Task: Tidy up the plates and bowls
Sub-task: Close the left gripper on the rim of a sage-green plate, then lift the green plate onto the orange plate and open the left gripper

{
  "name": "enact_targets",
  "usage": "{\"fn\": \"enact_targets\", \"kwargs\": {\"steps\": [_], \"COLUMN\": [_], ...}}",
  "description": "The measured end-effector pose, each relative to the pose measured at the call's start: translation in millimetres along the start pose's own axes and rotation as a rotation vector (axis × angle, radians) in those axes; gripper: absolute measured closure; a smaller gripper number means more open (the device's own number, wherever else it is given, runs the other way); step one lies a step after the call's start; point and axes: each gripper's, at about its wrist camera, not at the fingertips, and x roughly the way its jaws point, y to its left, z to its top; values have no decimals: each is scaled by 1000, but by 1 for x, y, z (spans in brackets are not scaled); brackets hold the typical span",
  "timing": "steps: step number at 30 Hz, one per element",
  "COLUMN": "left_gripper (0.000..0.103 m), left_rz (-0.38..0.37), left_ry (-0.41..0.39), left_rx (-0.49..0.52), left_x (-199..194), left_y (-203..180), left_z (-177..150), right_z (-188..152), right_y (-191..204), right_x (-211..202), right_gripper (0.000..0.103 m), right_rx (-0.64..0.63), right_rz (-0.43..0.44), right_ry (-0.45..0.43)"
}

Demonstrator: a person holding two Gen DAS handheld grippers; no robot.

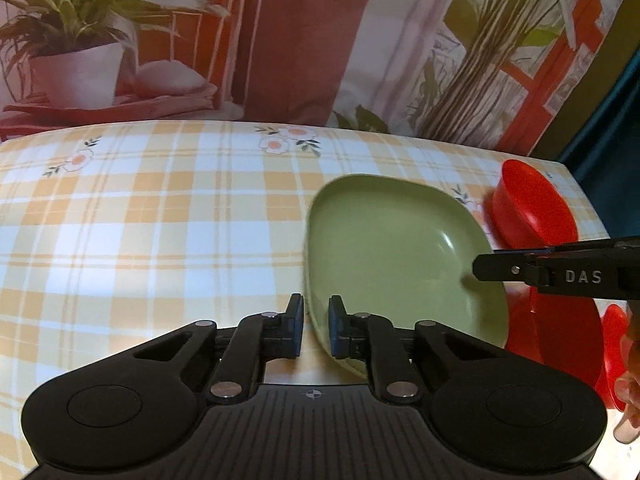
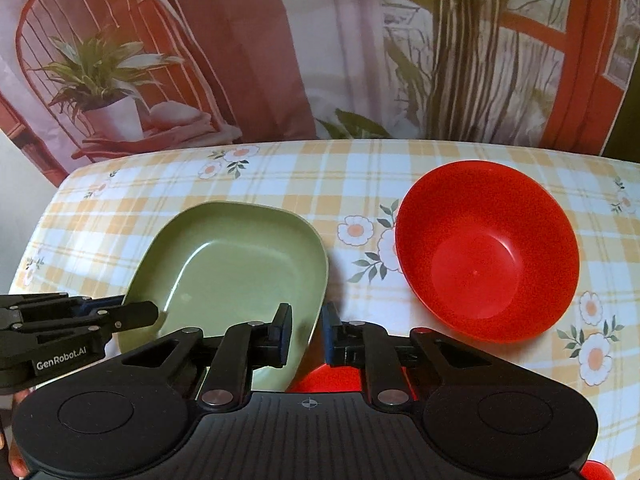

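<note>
A green square plate (image 1: 396,248) is held tilted above the checked tablecloth; it also shows in the right wrist view (image 2: 240,264). My left gripper (image 1: 316,328) has its fingers on either side of the plate's left rim. My right gripper (image 2: 306,332) has its fingers on either side of the plate's right rim. A red bowl (image 2: 488,252) sits upright on the cloth to the right; it also shows in the left wrist view (image 1: 532,208). More red dishware (image 1: 560,332) lies under the plate's right edge.
The table (image 1: 140,220) wears a yellow checked cloth with flower prints. A printed backdrop (image 2: 280,40) of a plant and curtains hangs behind the far edge. A hand (image 1: 632,392) shows at the right.
</note>
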Motion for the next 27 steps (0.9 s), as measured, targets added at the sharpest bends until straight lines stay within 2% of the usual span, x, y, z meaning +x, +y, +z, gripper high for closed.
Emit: {"fn": "enact_targets", "kwargs": {"steps": [7,16,22,27], "left_gripper": [91,91,91,91], "left_rz": [24,76,91,96], "left_ry": [-27,-75,-104,-117], "left_rx": [17,58,88,135], "left_x": [-11,-54,-88,-111], "left_y": [-5,-8,-12,-21], "left_z": [3,7,-6,-25], "right_z": [1,-3,-29,-63], "right_y": [1,20,29,30], "right_x": [-11,-59,-91,-112], "right_gripper": [93,93,92,92], "right_rx": [10,9,11,28], "right_rz": [20,97,129,150], "right_ry": [-30,-101,-124,-133]}}
